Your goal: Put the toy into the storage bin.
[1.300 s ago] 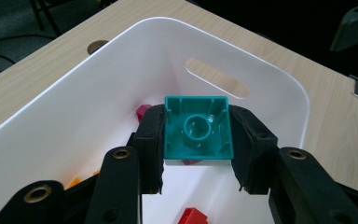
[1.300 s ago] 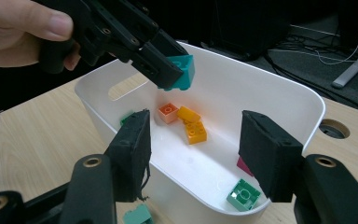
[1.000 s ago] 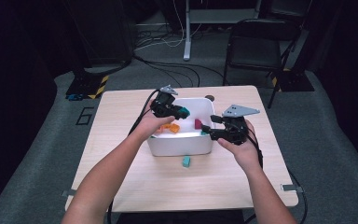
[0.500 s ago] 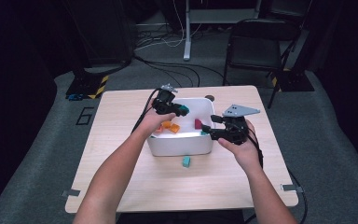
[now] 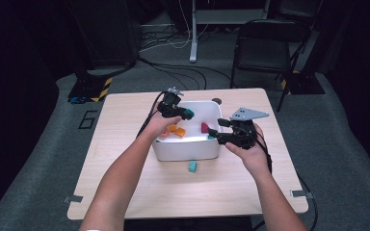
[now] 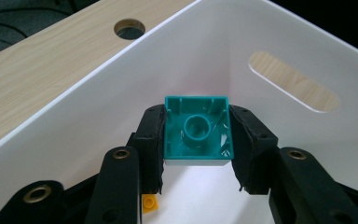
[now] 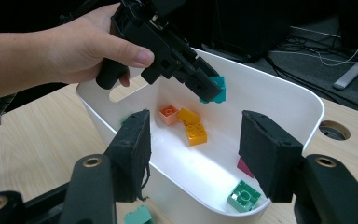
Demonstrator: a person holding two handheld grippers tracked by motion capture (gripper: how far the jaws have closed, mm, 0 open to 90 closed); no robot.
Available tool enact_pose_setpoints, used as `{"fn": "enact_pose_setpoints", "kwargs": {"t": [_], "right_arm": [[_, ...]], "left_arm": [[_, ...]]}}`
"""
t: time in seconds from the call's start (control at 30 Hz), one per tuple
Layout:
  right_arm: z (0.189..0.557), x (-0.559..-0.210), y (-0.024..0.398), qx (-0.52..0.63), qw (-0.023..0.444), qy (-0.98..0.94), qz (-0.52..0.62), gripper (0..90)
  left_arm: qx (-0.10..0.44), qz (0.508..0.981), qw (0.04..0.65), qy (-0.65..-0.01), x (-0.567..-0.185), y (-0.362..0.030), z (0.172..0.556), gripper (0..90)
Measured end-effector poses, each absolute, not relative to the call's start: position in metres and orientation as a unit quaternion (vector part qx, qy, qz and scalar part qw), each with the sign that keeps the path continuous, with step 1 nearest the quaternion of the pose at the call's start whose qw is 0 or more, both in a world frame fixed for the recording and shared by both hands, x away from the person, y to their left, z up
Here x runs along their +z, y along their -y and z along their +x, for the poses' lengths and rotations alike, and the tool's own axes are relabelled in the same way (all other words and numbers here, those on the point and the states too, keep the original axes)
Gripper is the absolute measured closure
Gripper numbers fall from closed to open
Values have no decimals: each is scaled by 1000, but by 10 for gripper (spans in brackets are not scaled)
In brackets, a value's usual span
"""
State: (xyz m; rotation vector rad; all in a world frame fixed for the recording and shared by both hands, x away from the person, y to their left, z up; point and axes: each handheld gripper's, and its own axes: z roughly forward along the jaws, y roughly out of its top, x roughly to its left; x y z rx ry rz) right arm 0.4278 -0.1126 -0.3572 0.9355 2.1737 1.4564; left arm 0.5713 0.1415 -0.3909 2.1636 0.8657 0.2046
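1. Your left gripper (image 6: 196, 154) clamps a teal square plastic brick (image 6: 197, 132) between both pads, hollow underside towards the camera, at the centre of the left gripper view.
2. That brick hangs inside the white plastic bin (image 5: 188, 150), mid-frame in the high view.
3. Your right gripper (image 7: 195, 154) stands about half open with nothing between the jaws, at the bin's right rim.
4. A loose teal brick (image 5: 192, 166) lies on the wooden table (image 5: 125, 183), just below the bin.
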Motion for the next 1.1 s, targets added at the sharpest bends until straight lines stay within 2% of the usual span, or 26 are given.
{"fn": "enact_pose_setpoints", "kwargs": {"t": [0.2, 0.37, 0.8, 1.1], "right_arm": [[428, -358, 113, 515, 180, -770, 332, 426], [428, -358, 112, 514, 179, -770, 333, 426], [427, -358, 110, 513, 180, -772, 330, 426], [423, -356, 104, 513, 182, -774, 323, 426]], "left_arm": [[84, 848, 397, -341, -387, -141, 568, 537], [88, 850, 401, -331, -380, -142, 561, 538], [103, 852, 416, -301, -341, -165, 517, 535], [114, 853, 420, -289, -331, -178, 485, 535]]}}
